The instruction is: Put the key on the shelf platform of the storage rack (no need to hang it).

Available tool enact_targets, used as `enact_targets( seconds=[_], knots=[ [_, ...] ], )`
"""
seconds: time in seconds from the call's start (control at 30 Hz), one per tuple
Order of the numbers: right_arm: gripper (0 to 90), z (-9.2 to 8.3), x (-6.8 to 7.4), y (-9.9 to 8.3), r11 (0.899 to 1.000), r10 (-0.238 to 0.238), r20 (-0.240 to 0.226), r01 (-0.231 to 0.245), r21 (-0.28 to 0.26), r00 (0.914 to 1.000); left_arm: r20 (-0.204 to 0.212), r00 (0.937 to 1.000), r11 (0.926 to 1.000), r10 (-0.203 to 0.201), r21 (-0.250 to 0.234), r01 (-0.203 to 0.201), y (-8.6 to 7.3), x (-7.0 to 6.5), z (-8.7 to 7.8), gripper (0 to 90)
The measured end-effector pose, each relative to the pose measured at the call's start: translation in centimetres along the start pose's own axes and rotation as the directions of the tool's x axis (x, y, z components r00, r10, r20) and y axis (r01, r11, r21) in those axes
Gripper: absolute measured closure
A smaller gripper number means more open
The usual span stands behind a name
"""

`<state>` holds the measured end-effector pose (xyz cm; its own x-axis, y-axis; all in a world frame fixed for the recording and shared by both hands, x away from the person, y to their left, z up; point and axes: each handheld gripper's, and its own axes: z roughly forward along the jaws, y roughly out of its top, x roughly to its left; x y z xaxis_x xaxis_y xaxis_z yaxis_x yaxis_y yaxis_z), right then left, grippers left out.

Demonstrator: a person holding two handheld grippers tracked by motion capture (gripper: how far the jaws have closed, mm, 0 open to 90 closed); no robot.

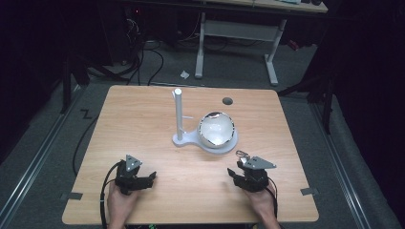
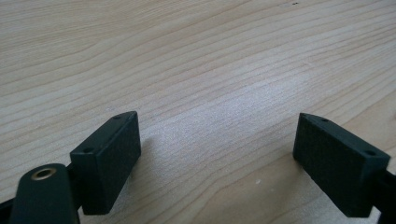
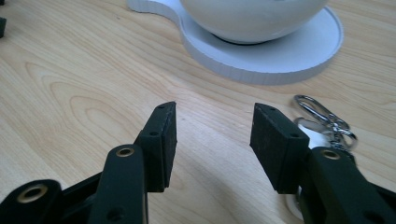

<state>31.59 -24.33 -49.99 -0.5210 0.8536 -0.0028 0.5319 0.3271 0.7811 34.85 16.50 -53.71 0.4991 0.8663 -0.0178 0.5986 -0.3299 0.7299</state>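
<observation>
A metal key clip (image 3: 327, 122) is seen lying flat on the wooden table (image 1: 143, 119), just in front of the white stand (image 1: 210, 143), off the rim of that stand's round base. In the high view the clip (image 1: 241, 154) lies on the near right side of the stand, well apart from the stand's upright post (image 1: 178, 114) with its small side peg. A shiny bowl (image 1: 216, 128) is seated on the round base.

The right gripper (image 3: 212, 135) is held just short of the clip, jaws spread with nothing between them. In the right gripper view the clip lies to the right of the gap, partly hidden behind the right-hand jaw, and its long axis runs slantwise, away from the stand toward the gripper. A white tag or fob seems to be attached under it, though this cannot be told for certain.

The left gripper (image 2: 215, 154) is held over bare wood on the far side from the clip, jaws also spread wide and empty.

The right gripper (image 1: 248, 174) is judged the nearer one by far. A small shift to its right is thought to be needed to bring the clip between the jaws. The stand's post is where such a clip would likely be hung.
</observation>
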Motion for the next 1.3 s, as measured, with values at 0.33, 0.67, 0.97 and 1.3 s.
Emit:
enact_targets(
  seconds=[0.33, 0.67, 0.97, 1.3],
  knots=[
    [49.7, -0.5, -1.8, 0.0, 1.0, 0.012, 0.066, -0.013, 0.012, 0.9977, 0.0, 1.0, 1.0, 0.001, 0.0, -0.001, 0.0, 0.0, 0.0, 15.4],
    [46.3, -0.5, -3.3, -0.4, 0.998, 0.046, 0.138, -0.05, 0.032, 0.9894, 0.0, 1.0, 1.0, 0.0, 0.0, 0.0, 0.0, 0.0, 0.0, 15.3],
    [43.0, 0.1, -4.7, -0.9, 0.993, 0.079, 0.152, -0.092, 0.075, 0.9852, 0.001, 1.0, 1.0, 0.0, 0.0, 0.0, 0.0, 0.0, 0.0, 15.3],
    [42.6, 1.2, -5.4, -1.4, 0.985, 0.122, 0.131, -0.136, 0.102, 0.9837, 0.0, 1.0, 1.0, 0.0, 0.0, 0.0, 0.0, 0.0, 0.0, 15.3]
  ],
)
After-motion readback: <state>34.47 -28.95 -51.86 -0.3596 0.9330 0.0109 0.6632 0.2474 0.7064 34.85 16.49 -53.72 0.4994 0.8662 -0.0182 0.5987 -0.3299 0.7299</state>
